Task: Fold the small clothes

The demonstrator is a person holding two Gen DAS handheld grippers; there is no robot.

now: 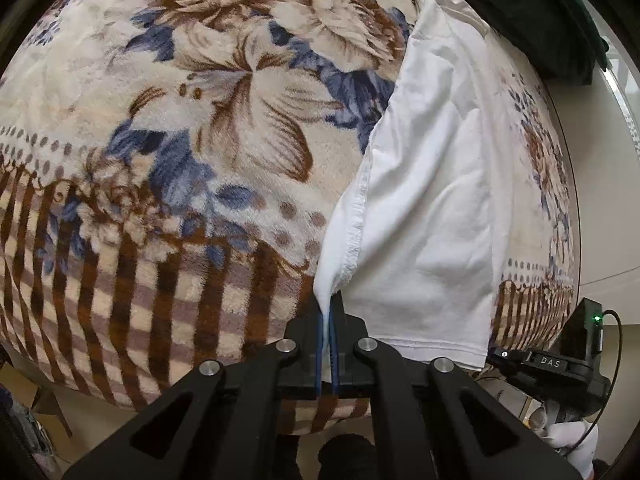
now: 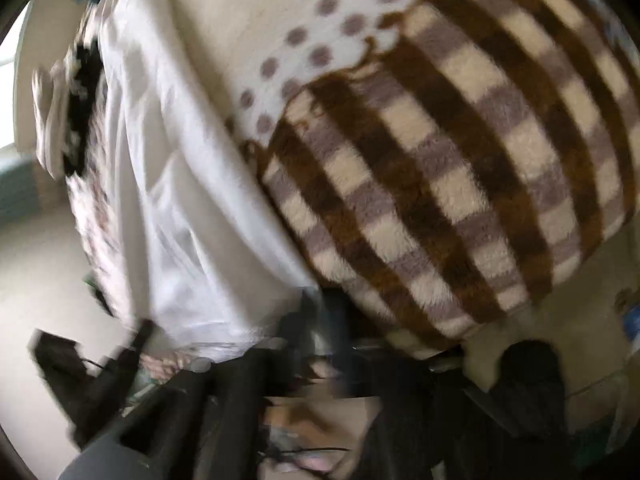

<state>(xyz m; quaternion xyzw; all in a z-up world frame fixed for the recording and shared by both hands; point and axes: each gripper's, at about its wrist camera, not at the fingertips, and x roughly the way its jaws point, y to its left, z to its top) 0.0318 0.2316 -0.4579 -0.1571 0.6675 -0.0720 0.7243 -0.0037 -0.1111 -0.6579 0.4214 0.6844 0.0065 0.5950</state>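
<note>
Left wrist view: a white garment is laid lengthwise on a floral fleece blanket, toward the blanket's right side, with its near hem at the striped border. One near corner of the cloth is pinched by the left gripper, whose jaws are closed on a thin tongue of fabric between the blue pads. The corner is drawn up into a peak, likely so that this edge can be lifted and carried across for a fold. The other near corner lies next to the right gripper's black body, seen at the frame's right edge.

In the right wrist view everything is smeared by motion. The right gripper is placed at the garment's hem, but whether its jaws are closed on cloth cannot be told. A dark cloth lies beyond the garment's far end.
</note>
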